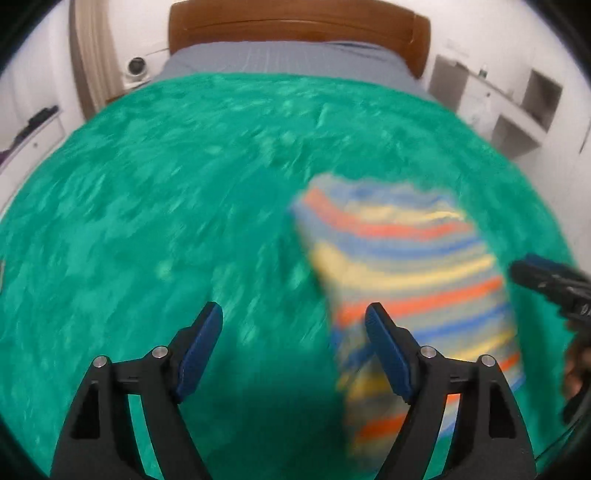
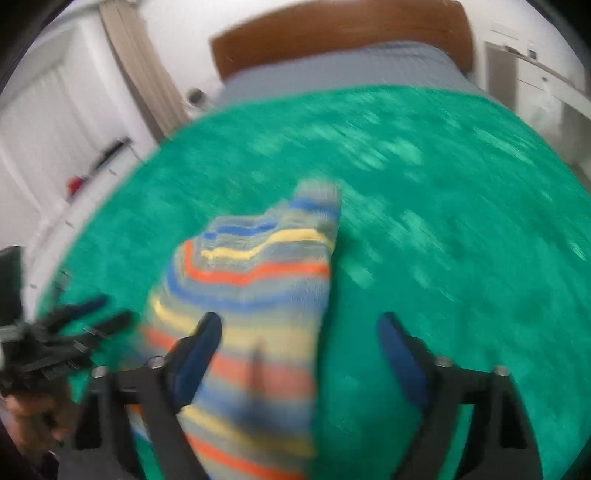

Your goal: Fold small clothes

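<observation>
A small striped garment (image 1: 406,273) in grey, blue, yellow and orange lies folded on the green fuzzy blanket (image 1: 166,206). In the left wrist view it lies to the right, partly under my right finger. My left gripper (image 1: 293,319) is open and empty above the blanket. In the right wrist view the garment (image 2: 255,295) lies at lower left. My right gripper (image 2: 299,328) is open and empty above it, its left finger over the cloth. Both views are motion-blurred. Each gripper shows at the edge of the other's view.
The blanket covers a bed with a grey sheet (image 1: 288,59) and a brown wooden headboard (image 1: 295,26). White shelves (image 1: 517,107) stand to the right, a curtain (image 1: 92,62) and white drawers (image 1: 33,140) to the left.
</observation>
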Demonstrator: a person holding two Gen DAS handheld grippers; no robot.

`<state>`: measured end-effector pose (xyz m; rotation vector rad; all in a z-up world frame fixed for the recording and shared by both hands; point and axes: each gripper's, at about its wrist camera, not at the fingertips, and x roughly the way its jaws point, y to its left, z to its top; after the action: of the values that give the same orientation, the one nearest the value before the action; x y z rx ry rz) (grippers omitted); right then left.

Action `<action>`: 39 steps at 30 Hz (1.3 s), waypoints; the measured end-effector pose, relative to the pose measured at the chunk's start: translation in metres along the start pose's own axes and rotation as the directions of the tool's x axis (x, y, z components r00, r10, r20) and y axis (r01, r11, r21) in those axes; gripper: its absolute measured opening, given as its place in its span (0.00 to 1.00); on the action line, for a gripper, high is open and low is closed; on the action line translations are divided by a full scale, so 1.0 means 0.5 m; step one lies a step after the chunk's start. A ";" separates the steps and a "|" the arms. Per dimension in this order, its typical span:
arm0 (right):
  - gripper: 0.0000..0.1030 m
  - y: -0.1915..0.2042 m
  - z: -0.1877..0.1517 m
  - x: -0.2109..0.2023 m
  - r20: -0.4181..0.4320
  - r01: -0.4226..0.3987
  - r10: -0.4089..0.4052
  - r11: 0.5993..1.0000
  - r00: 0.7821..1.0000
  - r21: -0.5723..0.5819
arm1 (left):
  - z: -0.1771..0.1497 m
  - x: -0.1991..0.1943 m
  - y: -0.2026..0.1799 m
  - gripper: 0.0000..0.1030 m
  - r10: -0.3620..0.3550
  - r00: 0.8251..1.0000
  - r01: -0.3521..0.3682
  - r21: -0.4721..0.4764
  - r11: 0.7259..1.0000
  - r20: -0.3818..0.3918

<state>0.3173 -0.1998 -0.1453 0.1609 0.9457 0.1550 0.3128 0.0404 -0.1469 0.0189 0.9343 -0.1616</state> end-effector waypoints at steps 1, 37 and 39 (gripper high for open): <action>0.84 -0.015 -0.026 -0.006 -0.016 0.017 -0.017 1.000 1.000 -0.010 | -0.023 -0.012 0.002 0.79 0.018 1.000 -0.018 0.000 1.000 0.003; 0.99 0.129 -0.304 -0.389 0.153 0.137 -0.110 0.973 0.982 -0.183 | -0.222 -0.380 -0.124 1.00 0.218 0.965 -0.220 -0.002 0.975 0.149; 1.00 0.136 -0.310 -0.396 0.130 0.136 -0.114 0.975 0.985 -0.176 | -0.231 -0.394 -0.128 1.00 0.208 0.966 -0.210 0.002 0.978 0.152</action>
<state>0.0729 -0.1627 -0.0637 -0.0597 0.8148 0.1144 0.0961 0.0129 -0.0542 0.1199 0.7737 0.0244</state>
